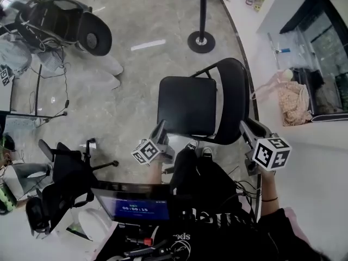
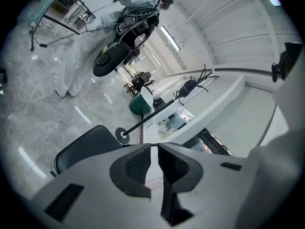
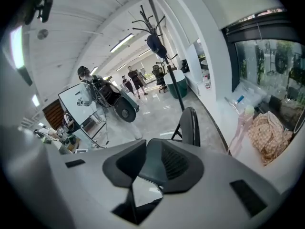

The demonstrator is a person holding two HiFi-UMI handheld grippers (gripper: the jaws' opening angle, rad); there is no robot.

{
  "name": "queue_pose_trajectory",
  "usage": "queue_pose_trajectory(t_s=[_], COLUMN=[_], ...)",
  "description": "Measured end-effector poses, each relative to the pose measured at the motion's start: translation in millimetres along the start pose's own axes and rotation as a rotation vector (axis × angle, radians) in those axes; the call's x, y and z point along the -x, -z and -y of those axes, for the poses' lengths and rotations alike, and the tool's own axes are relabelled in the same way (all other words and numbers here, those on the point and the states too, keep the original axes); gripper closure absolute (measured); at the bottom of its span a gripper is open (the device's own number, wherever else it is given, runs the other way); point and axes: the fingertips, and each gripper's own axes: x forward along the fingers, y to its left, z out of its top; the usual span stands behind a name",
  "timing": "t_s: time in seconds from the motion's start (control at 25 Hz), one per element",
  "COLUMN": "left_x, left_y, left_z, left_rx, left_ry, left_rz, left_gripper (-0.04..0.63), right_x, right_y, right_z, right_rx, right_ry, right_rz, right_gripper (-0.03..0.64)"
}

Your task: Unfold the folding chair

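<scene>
Chair (image 1: 187,105) stands unfolded before left tongs (image 1: 161,129) and right tongs (image 1: 248,129), both clenched empty; stanchion (image 1: 202,39) behind, counter (image 1: 326,167) alongside.

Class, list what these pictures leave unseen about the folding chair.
Head view: legs of the folding chair mostly hidden under its seat.
Left gripper view: the left claw covers most of the chair.
Right gripper view: the right claw hides the seat.
Head view: text on the screen too small to read.

You're in an open-plan office: polished stone floor (image 1: 136,86), office chairs (image 1: 81,29) far left, white counter (image 1: 321,145) right, strip ceiling lights (image 3: 122,42).
</scene>
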Motion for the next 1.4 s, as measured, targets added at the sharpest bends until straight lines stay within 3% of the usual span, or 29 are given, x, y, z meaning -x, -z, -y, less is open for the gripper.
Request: queue_pose_trajectory(t_s=[0.2,0.64,0.84,1.12,1.4], left_x=[43.8,76.6,90.8,120.5,155.4], left_y=[-7.4,-17.4,-38.1,-88.9,-151.9], left_z=[40.5,152.4,188.3,162.9,101.8], left_rx=[-0.051,-0.250,-0.402,-0.513,-0.582], left_ry=[-0.023,0.065,0.109,0.111,0.165], left_rz=[0.072,-0.002,-0.033,-0.051,-0.137], left_gripper=[0.578,0.591,0.591,0.591,0.591], right_x=[13.9,14.5,1.3,-27.6,-72.5], right_y=[10.0,27.9,31.4,32.5,36.9], right_z=[-29.0,-82.7,-111.6,-186.5,-269.4], right_rx=[0.025,0.128,0.127,0.137,0.064], right_ry=[-0.107,-0.251,-0.288,-0.293,-0.198], right_rz=[0.001,-0.058,-0.061,-0.052,0.003], right_gripper=[0.544,0.571,0.572,0.572,0.574])
